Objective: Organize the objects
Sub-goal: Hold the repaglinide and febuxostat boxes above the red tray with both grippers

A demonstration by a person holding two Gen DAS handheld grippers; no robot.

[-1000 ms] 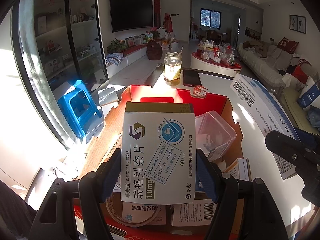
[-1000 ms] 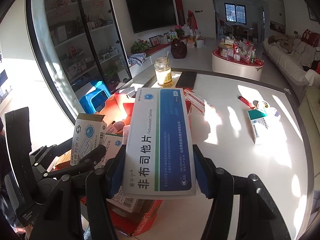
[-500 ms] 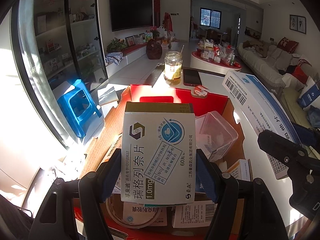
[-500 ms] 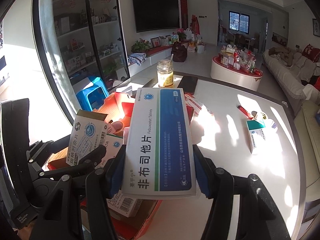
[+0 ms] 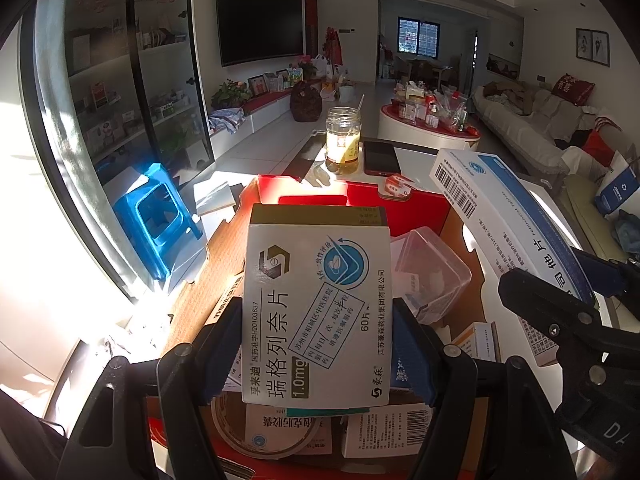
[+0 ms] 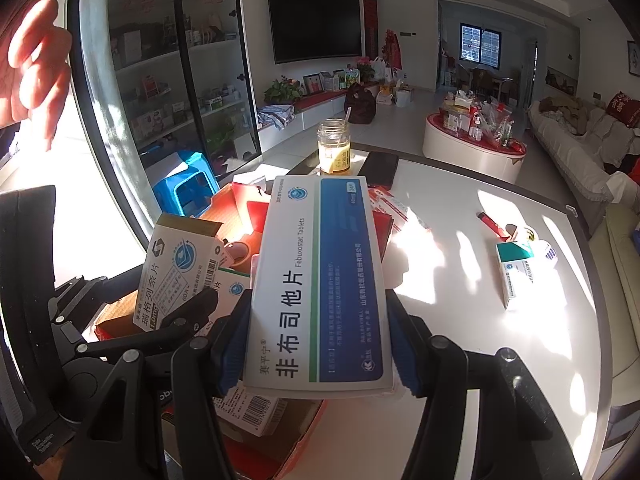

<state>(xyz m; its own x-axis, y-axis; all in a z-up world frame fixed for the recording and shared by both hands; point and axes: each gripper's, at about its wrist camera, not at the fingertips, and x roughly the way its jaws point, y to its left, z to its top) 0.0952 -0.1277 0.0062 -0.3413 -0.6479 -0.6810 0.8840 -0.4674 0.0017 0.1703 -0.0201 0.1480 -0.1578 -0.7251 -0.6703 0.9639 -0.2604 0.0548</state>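
**Left wrist view: two medicine boxes held over a full carton**

Left wrist view shows the left gripper (image 5: 316, 344) clamped on the long sides of a white pill box (image 5: 316, 312), above the red carton (image 5: 400, 208). At three o'clock the right gripper (image 6: 318, 340) pinches a longer blue-and-white box (image 6: 320, 280) the same way, over the carton's table-side edge.

Both boxes look light, thin-walled cardboard; I'd judge hard squeezing would dent them, so the side panels near the middle suit best. The carton is crowded: a clear tub (image 5: 430, 276) at two o'clock, a tape roll (image 5: 264, 436) at six. Open room lies on the sunlit table (image 6: 460, 280), toward three o'clock.
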